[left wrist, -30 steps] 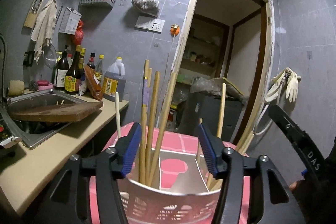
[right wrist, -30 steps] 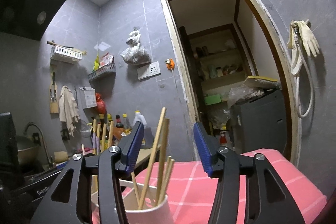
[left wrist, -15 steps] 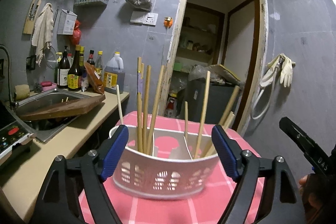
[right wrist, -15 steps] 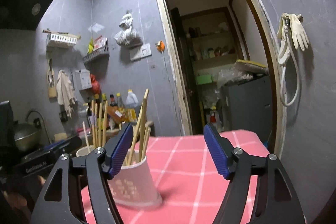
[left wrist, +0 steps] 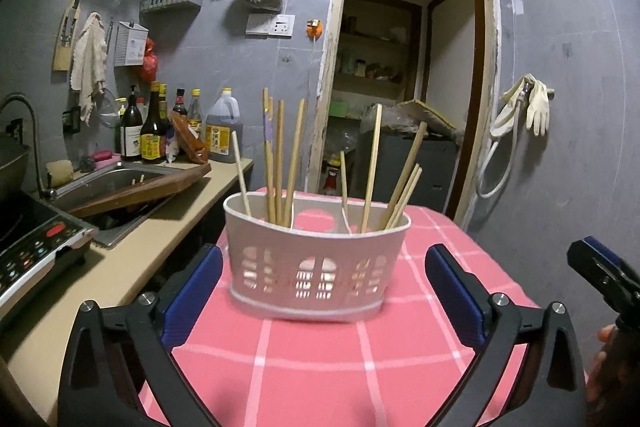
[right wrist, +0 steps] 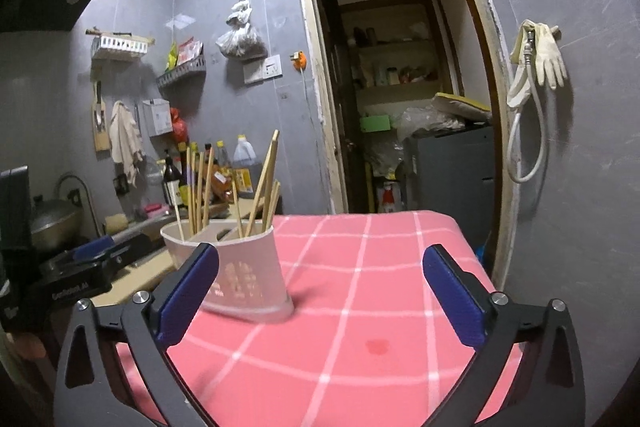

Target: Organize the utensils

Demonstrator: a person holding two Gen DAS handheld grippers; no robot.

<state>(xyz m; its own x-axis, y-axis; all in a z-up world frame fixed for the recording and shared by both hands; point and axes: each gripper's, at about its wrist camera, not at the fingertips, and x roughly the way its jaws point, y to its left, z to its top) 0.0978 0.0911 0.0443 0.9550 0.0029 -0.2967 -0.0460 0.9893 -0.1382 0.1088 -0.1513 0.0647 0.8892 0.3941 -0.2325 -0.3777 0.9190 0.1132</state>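
The white caddy (left wrist: 316, 263) of upright chopsticks (left wrist: 280, 163) stands on the pink-checked bench (left wrist: 320, 359) — dead ahead of the left gripper (left wrist: 324, 295), the nearer one. Both grippers have just been opening and gape empty — the right gripper (right wrist: 320, 291) has the caddy at its left finger.

Background: beige counter (left wrist: 120, 263) on the left with steel sink (left wrist: 100, 179), wooden cutting board (left wrist: 148, 189) lying across it, induction cooktop (left wrist: 32, 247) at near end. Row of sauce bottles (left wrist: 150, 131) and oil jug (left wrist: 224, 131) against the grey wall. Rubber gloves (left wrist: 534, 107) and hose hang right of the open doorway (left wrist: 400, 87). Pink checked tablecloth (right wrist: 380, 307).
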